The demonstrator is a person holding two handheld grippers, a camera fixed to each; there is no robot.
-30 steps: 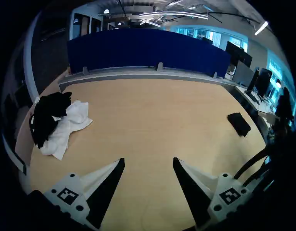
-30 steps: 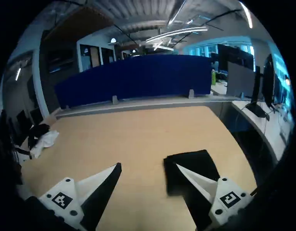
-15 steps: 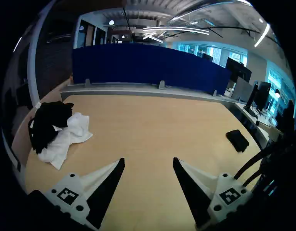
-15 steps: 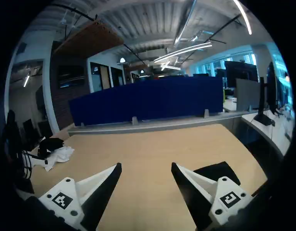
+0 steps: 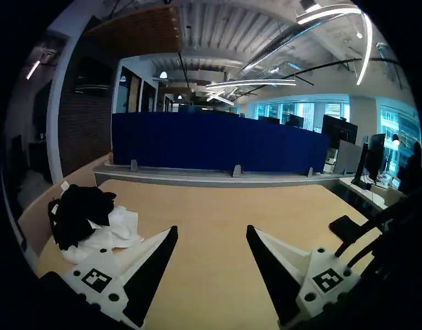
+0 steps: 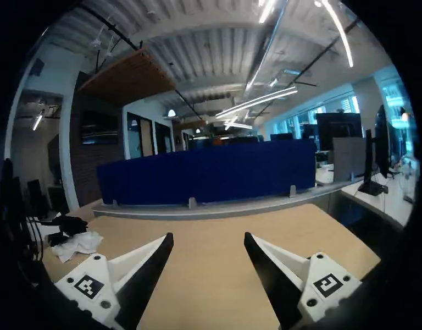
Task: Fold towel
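Both cameras have swung up over the last second: ceiling and lights now take most of each picture, and the table [image 5: 211,203] has shrunk to a low band. A second ago the right gripper's finger hung right over a folded towel, dark and squared off. Now the right gripper [image 6: 207,234] looks out across bare wood toward the blue divider [image 6: 211,173], with its jaws wide apart and nothing between them. The left gripper [image 5: 211,227] is the same story, spread wide and carrying nothing. My read is that one towel is done and set down, both hands are lifting clear, and the next piece should come from the pile. The left gripper view gives the better layout. The folded towel [image 5: 344,227] sits at the table's far right edge, well apart from the pile [image 5: 87,223]. That pile is at the left edge, just past the left finger [image 5: 150,258], and it's a black cloth slumped on a crumpled white one. So there's unfolded work waiting, and the left hand is nearer to it. The right gripper view puts the same pile [image 6: 73,242] small and far off at the left, with dark cables beside it, and opens up the desk and monitors [image 6: 334,132] on the right. Which cloth in the pile comes free first is hard to call from here.
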